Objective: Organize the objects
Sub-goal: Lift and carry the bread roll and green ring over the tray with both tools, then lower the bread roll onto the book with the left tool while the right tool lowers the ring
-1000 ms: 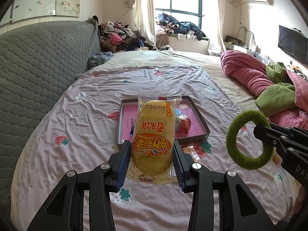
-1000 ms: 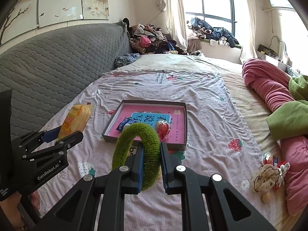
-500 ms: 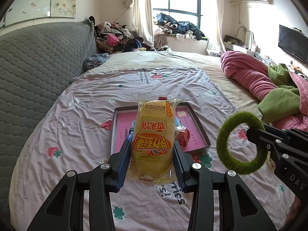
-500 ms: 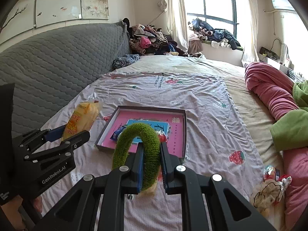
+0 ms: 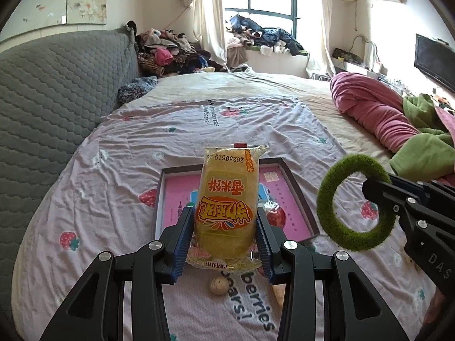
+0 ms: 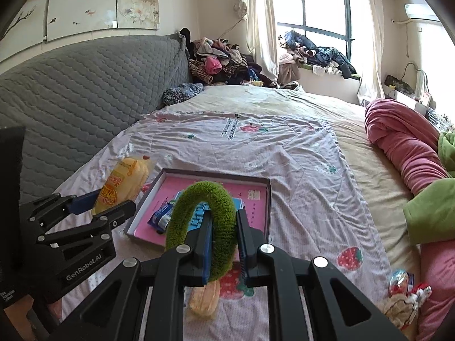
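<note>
1. The left gripper [image 5: 224,224] was squeezed onto a yellow snack bag [image 5: 227,207], holding it up above the bed [image 5: 113,187].
2. The right gripper [image 6: 224,244] was pinched tight on a fuzzy green ring [image 6: 202,224], also up in the air.
3. A pink tray [image 6: 256,213] lay on the bed just beyond both grippers, with a blue packet [image 6: 160,218] in it.
4. A small round nut [image 5: 218,285] lay on the sheet, near the left gripper.

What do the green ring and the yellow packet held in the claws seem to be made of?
Green ring: looks like a fuzzy, moss-like flocked or fibre cover with a matte, bristly surface; its core is hidden. Yellow packet: thin glossy plastic film, judging by the reflections, crimped clear ends and printed lettering, with something soft and yellow inside.
</note>
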